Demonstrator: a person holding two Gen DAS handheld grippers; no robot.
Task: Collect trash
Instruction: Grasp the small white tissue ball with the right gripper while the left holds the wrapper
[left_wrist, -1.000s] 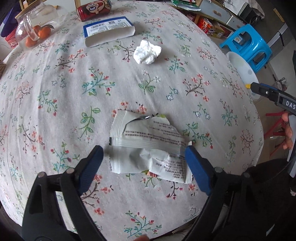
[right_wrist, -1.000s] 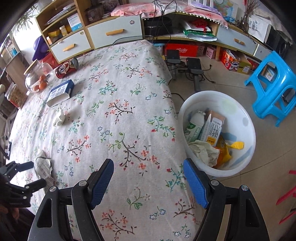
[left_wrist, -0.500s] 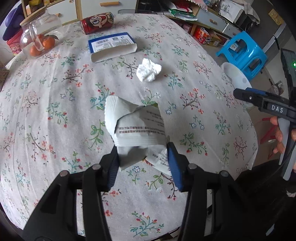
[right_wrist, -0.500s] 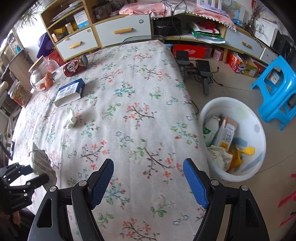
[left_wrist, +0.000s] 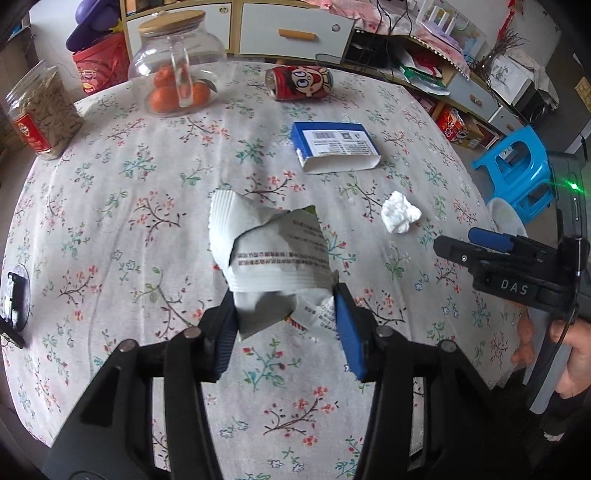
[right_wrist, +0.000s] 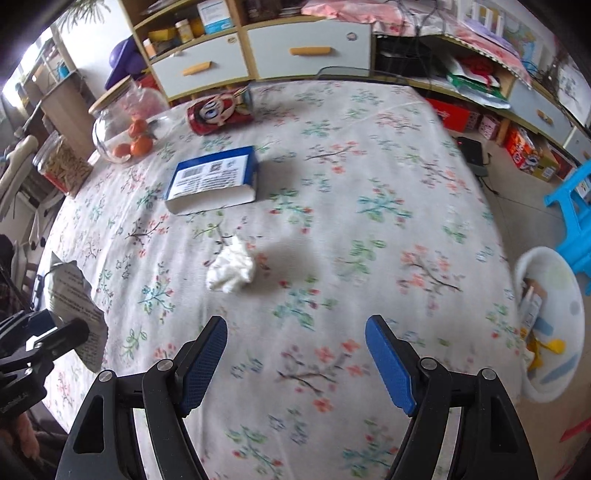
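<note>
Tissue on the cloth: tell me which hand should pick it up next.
Right. The right tool is open and empty, with the tissue just ahead of its fingers. The left tool is shut on the wrapper, so it cannot take anything more until that is dropped.

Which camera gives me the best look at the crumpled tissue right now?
Right wrist: the crumpled tissue lies unobstructed just ahead of the open right gripper. The left wrist shows it smaller, off to the right.

Bare cloth (right_wrist: 332, 258) between tissue (right_wrist: 232, 268) and bin (right_wrist: 550, 325)
</note>
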